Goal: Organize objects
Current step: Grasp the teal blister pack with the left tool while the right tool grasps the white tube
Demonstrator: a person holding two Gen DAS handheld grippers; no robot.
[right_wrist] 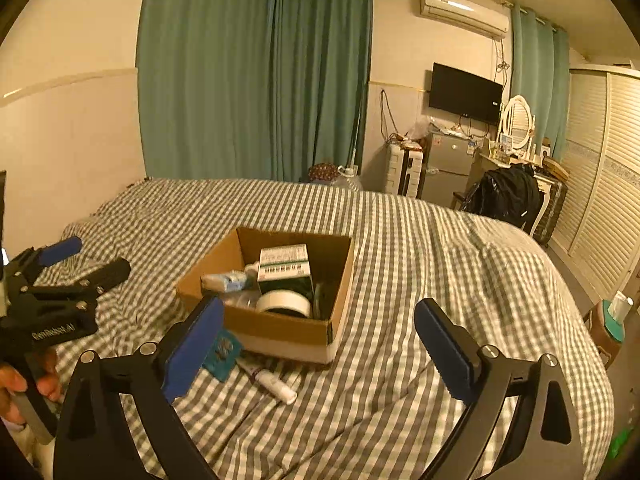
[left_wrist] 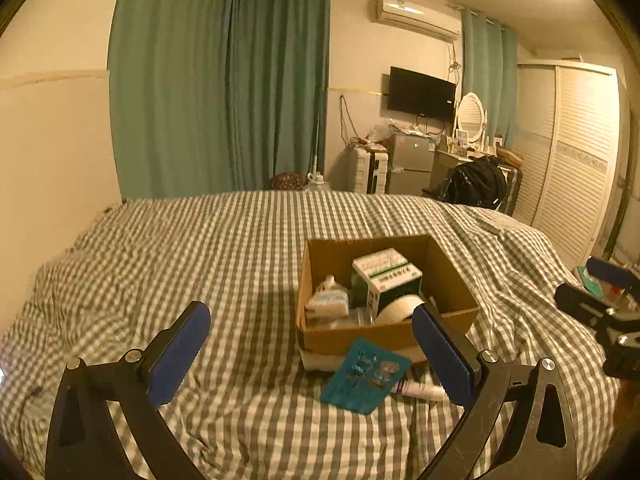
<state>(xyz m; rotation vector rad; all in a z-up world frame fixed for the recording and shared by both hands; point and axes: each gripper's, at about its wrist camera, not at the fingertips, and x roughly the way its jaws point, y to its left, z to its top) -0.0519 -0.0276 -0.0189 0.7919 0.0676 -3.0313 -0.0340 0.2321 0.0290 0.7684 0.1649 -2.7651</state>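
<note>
Both blue-padded grippers, left (left_wrist: 310, 354) and right (right_wrist: 318, 350), hover spread and empty, lower frame, ready for the teal blister card (left_wrist: 365, 376) and white tube (right_wrist: 272, 384) outside the brown cardboard box (right_wrist: 288, 326).

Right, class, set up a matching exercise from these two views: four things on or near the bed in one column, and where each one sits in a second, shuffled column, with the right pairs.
Things:
1. roll of tape
2. teal blister card
3. white tube
4. cardboard box

Places:
A. lying flat on the checked bedcover, apart from the box, on its near side
B. inside the box, near its front wall
C. propped against the box's front, outside it
D. resting on the bedcover, holding the other items

Pairs: 1-B, 2-C, 3-A, 4-D
</note>
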